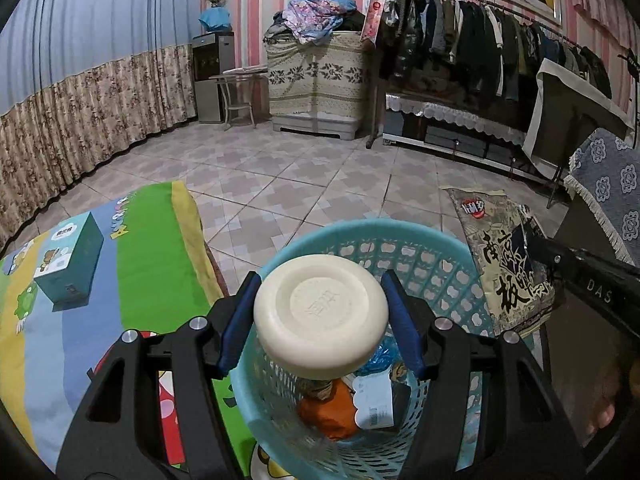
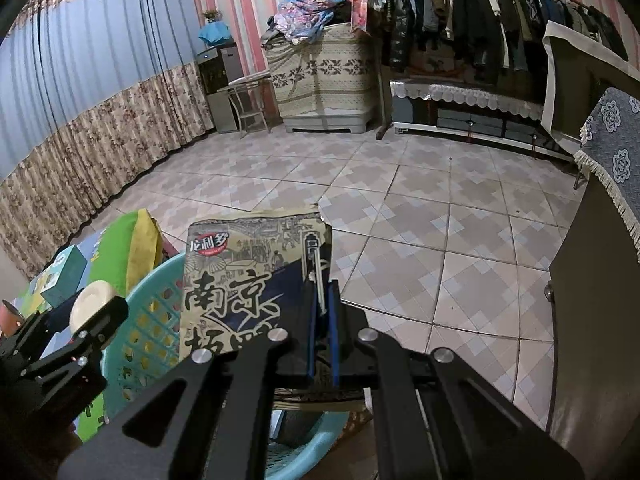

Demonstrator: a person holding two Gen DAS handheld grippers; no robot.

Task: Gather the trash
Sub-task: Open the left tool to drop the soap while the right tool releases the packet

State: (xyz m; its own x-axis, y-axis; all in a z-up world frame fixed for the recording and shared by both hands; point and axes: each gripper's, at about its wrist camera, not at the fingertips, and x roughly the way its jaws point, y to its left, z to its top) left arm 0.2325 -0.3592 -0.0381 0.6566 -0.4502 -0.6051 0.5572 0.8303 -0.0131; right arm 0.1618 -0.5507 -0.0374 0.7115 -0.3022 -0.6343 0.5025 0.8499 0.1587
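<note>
Left claw [image 1: 322,316]: clamped wide on a round cream soap bar [image 1: 321,316], one blue pad [image 1: 236,324] pressed to each side of it, flat stamped face toward the camera. Directly below and beyond the held bar, a turquoise lattice basket [image 1: 424,248] standing on the floor, its rim just under the fingertips. Down inside the basket, beneath the bar: an orange wrapper [image 1: 328,412], a white labelled packet [image 1: 374,400] and a scrap of blue plastic [image 1: 384,354]. Left of the claw, a bright cartoon play mat [image 1: 140,264] with a teal carton [image 1: 68,260] upright on it, well apart from the basket. Right of the claw, a printed snack bag [image 1: 504,264] held over the basket's right rim by the other black gripper.

Right claw [image 2: 323,320]: nearly closed, blue pads [image 2: 334,332] pinching the right edge of the flat snack bag [image 2: 240,280], bag upright, large black characters facing the lens. Below the claw and to its left, the turquoise basket [image 2: 152,320], the bag's lower edge over its opening. Further left, the left gripper [image 2: 96,320] with the cream soap bar [image 2: 94,304] between its fingers, above the basket's far rim. Ahead of the claw, patterned floor tiles [image 2: 400,208]; at the far wall, a clothes rail [image 2: 480,8] and a cloth-draped cabinet [image 2: 324,76].
</note>
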